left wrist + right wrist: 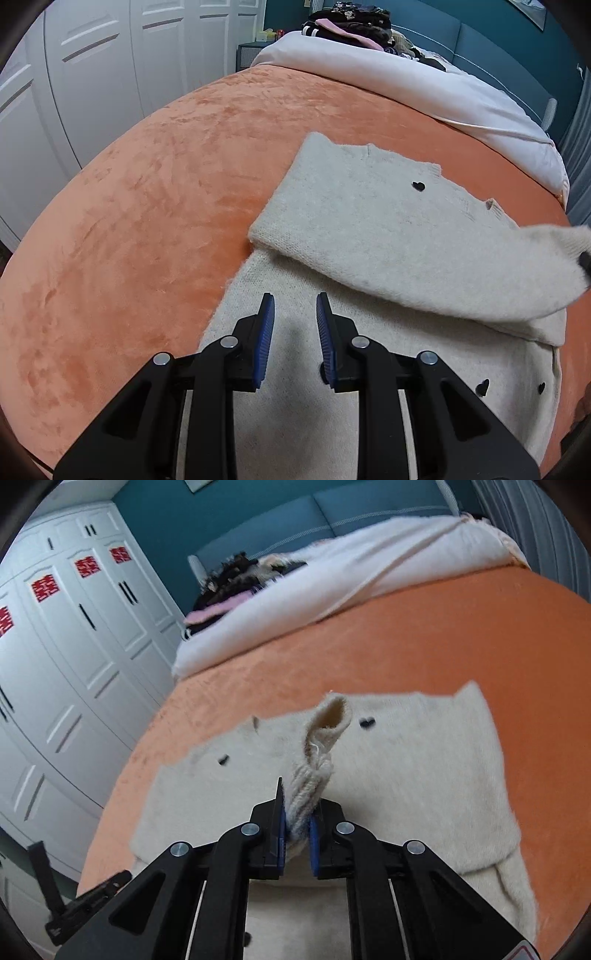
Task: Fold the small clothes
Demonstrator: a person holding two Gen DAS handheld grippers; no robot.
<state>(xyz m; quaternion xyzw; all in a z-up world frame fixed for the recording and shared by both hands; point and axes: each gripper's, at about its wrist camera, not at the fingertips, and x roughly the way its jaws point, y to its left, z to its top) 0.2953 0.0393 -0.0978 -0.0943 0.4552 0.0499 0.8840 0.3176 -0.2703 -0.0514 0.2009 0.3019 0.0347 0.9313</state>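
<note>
A cream knit cardigan (pixel 369 229) with small black heart buttons lies on the orange bed cover, one sleeve folded across its body. My left gripper (pixel 295 306) is open and empty, hovering just above the cardigan's lower left part. My right gripper (pixel 299 812) is shut on the ribbed cuff (pixel 314 775) of the other sleeve and holds it lifted over the cardigan (pixel 406 768). The cuff's open end points away from me. That raised sleeve end shows blurred at the right edge of the left wrist view (pixel 565 240).
The orange cover (pixel 166 192) spans the bed. A white duvet (pixel 424 85) is bunched at the head, with a pile of dark and pink clothes (pixel 351 26) on it. White wardrobe doors (pixel 74 657) stand to the left. My left gripper shows at the bottom left of the right wrist view (pixel 74 904).
</note>
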